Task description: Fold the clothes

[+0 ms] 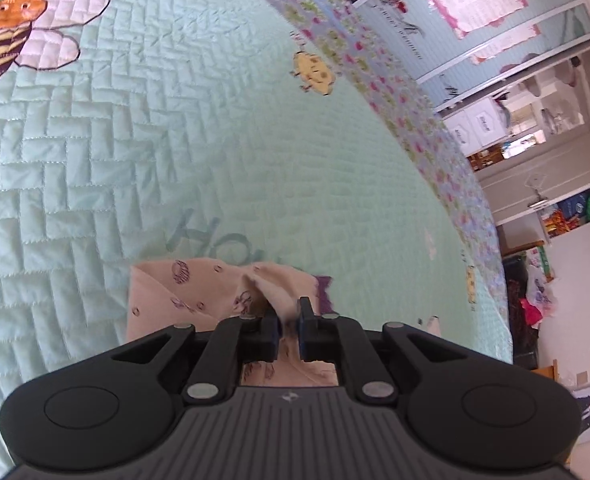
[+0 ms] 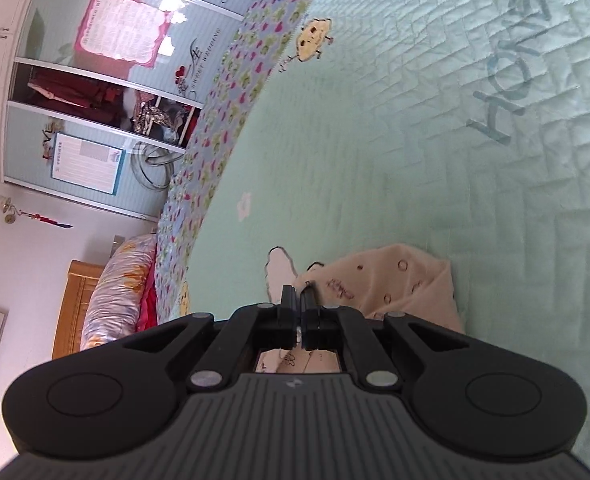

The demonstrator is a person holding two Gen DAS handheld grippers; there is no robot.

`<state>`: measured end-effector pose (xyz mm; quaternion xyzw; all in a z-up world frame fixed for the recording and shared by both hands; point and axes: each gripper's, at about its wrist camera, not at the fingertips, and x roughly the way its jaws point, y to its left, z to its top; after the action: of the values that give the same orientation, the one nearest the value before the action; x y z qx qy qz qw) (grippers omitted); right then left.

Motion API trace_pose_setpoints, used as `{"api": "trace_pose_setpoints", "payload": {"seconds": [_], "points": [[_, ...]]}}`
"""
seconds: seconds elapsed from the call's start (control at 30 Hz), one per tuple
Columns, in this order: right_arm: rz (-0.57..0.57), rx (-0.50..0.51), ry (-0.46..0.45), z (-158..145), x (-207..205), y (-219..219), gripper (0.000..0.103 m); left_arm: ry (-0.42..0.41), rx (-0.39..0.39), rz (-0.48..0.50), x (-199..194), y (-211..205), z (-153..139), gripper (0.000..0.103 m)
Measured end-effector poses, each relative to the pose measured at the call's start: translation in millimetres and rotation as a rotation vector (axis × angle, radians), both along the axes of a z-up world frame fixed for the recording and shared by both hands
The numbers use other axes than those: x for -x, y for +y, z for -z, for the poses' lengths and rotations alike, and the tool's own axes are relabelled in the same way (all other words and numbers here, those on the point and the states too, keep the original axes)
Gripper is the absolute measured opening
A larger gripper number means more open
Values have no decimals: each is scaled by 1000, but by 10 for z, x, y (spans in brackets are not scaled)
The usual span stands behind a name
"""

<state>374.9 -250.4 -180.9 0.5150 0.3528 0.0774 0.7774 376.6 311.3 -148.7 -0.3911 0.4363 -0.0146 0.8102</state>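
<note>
Mint-green quilted bedding covers the bed, printed with a large bee, a small yellow cartoon figure and the word "HONEY". Beyond the quilt's flowered border, a wardrobe with glazed sliding doors is seen, with pink-framed notices stuck on its panels.

A cream garment with small dark prints is held above the quilt, near the "HONEY" lettering. The left gripper is closed on a bunched fold of the garment, cloth being pinched between its fingers. The right gripper is closed on another edge of the same garment, the fabric being drawn up against its fingers, and the rest is draped towards the lettering.
</note>
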Motion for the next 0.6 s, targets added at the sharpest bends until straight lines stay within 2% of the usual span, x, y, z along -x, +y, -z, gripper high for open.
{"api": "trace_pose_setpoints", "payload": {"seconds": [0.07,0.13,0.23,0.27,0.33,0.4,0.47,0.6], "points": [[0,-4,-38,-27,20,-18,11,20,-14,6,-85,45,50,16],[-1,-8,-75,-55,39,-35,11,13,-24,4,-138,94,33,21],[-2,-14,-132,-96,69,-62,13,-65,-66,-72,-131,232,-109,38],[-2,-16,-151,-110,78,-71,15,-87,-66,-113,-96,299,-150,41],[-2,-20,-189,-137,98,-88,15,-115,-9,-169,35,420,-175,42],[-3,-24,-226,-165,118,-106,16,-120,-16,-87,146,251,-154,42],[-138,22,-217,-192,264,101,22,-121,-29,9,255,53,-130,42],[-350,112,-101,14,269,565,24,-125,-56,200,473,-342,-81,42]]}}
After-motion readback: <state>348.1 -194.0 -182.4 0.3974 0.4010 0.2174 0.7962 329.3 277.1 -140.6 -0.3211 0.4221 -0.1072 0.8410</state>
